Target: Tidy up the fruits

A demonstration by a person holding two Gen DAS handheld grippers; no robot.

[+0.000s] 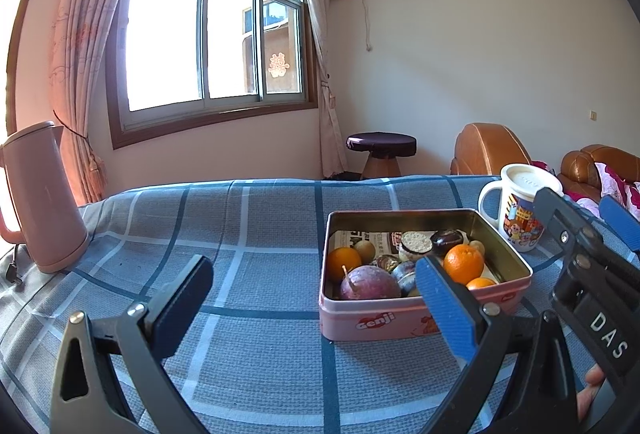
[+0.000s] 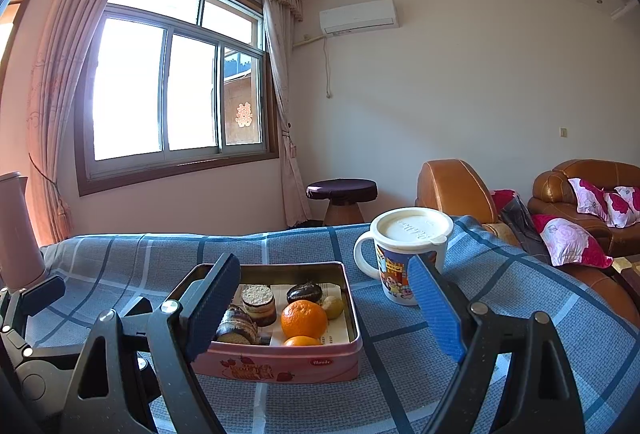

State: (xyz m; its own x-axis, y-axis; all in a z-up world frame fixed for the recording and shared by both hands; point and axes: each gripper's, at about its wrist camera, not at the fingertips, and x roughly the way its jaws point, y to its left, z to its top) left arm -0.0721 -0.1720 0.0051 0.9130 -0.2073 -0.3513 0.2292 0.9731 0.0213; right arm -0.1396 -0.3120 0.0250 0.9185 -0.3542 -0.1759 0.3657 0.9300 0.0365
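While both grippers hang in front of the pink tin (image 1: 424, 322), we've got nothing in hand: left gripper (image 1: 316, 298) spread wide and empty, right gripper (image 2: 326, 308) likewise wide apart, holding nothing. All the fruit we can see sits inside the tin: oranges (image 1: 463, 263), a purple round fruit (image 1: 370, 284), a small yellow-green one (image 2: 333, 306), mixed in with little cakes (image 2: 259, 304) on printed paper. No fruit shows on the checked cloth (image 1: 248, 234). That fits either a packed tin or one awaiting sorting, so we can't call the stage. If we do go in, we'd come from above, straddle one fruit at its widest, keep the fingers (image 2: 436, 314) off the tin wall and the cakes, and squeeze gently since the orange will roll. Lidded mug (image 2: 404, 254) is just beside the tin; we'd keep the right side clear of it.
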